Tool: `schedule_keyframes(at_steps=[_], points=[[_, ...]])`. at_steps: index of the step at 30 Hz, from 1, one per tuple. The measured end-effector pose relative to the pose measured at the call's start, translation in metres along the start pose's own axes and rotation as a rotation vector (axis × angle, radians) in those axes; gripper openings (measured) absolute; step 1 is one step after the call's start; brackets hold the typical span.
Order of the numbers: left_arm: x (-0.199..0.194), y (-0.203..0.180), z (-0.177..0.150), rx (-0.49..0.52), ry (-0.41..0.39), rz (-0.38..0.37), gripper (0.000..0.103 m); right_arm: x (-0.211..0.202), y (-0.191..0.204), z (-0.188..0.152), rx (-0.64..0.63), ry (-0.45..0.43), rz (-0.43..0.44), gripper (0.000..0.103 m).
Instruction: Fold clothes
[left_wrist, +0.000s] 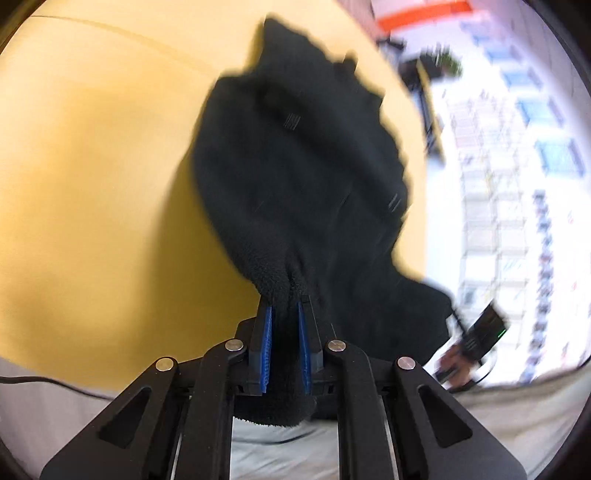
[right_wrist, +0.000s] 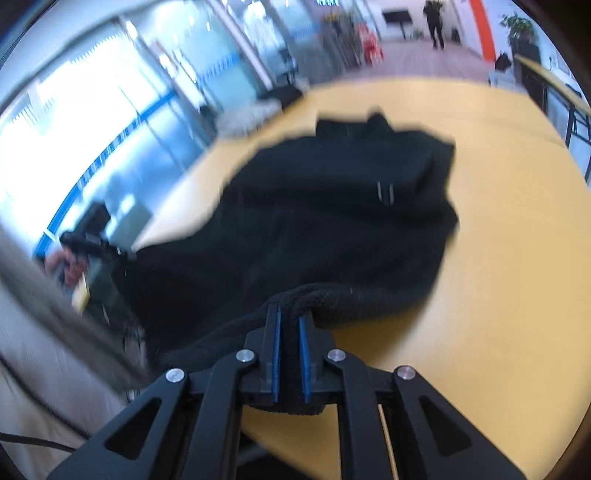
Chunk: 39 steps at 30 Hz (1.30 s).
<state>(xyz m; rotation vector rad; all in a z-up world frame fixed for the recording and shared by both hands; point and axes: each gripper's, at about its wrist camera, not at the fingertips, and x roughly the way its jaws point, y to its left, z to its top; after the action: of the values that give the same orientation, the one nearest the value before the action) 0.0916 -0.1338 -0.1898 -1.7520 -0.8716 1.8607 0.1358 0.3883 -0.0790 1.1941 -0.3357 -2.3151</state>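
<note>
The left gripper (left_wrist: 285, 306) pinches a bunched edge of the black fleece garment (left_wrist: 295, 177) between its blue pads, and the right gripper (right_wrist: 289, 317) pinches another thick edge the same way. Beyond both grippers the garment lies crumpled on the yellow table (right_wrist: 498, 240), blurred, reaching toward the table's far side.
</note>
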Motion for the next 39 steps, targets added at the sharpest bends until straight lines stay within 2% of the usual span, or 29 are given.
schedule_keyframes(at_steps=[3,5,7,10,12,15,17,22,26,31,34,35,36,37,39], points=[[-0.005,-0.027,0.033,-0.031,-0.118,-0.088,0.011,0.009,-0.014,0.043,0.003,-0.097,0.033,0.009],[-0.004,-0.036,0.090,-0.068,-0.176,-0.127,0.012,0.024,-0.022,0.073,0.009,-0.150,0.046,0.009],[-0.001,-0.042,0.121,-0.097,-0.235,-0.147,0.012,0.044,-0.033,0.107,0.025,-0.185,0.044,0.009],[-0.001,-0.043,0.151,-0.097,-0.316,-0.170,0.012,0.045,-0.058,0.141,0.043,-0.244,0.031,0.009],[0.000,-0.049,0.193,-0.076,-0.354,-0.182,0.012,0.052,-0.075,0.162,0.059,-0.262,0.015,0.009],[0.017,-0.045,0.261,-0.060,-0.381,-0.188,0.012,0.085,-0.114,0.191,0.098,-0.260,-0.042,0.009],[0.029,-0.032,0.297,-0.063,-0.383,-0.197,0.006,0.113,-0.140,0.197,0.147,-0.242,-0.074,0.009],[0.118,-0.009,0.399,-0.071,-0.325,-0.134,0.006,0.173,-0.196,0.206,0.256,-0.206,-0.086,0.009],[0.133,0.000,0.418,0.005,-0.312,-0.097,0.007,0.198,-0.213,0.205,0.276,-0.191,-0.087,0.009],[0.137,-0.009,0.414,0.153,-0.262,-0.045,0.010,0.222,-0.231,0.201,0.290,-0.160,-0.093,0.013],[0.144,-0.014,0.415,0.238,-0.229,-0.037,0.022,0.223,-0.231,0.203,0.236,-0.122,-0.116,0.017],[0.146,-0.016,0.415,0.266,-0.218,-0.034,0.030,0.224,-0.230,0.205,0.215,-0.116,-0.121,0.019],[0.148,-0.017,0.416,0.294,-0.206,-0.031,0.039,0.225,-0.230,0.207,0.195,-0.110,-0.127,0.028],[0.150,-0.019,0.416,0.322,-0.195,-0.029,0.045,0.225,-0.229,0.209,0.174,-0.103,-0.132,0.064],[0.155,-0.023,0.416,0.378,-0.173,-0.023,0.061,0.227,-0.228,0.213,0.134,-0.091,-0.144,0.103]])
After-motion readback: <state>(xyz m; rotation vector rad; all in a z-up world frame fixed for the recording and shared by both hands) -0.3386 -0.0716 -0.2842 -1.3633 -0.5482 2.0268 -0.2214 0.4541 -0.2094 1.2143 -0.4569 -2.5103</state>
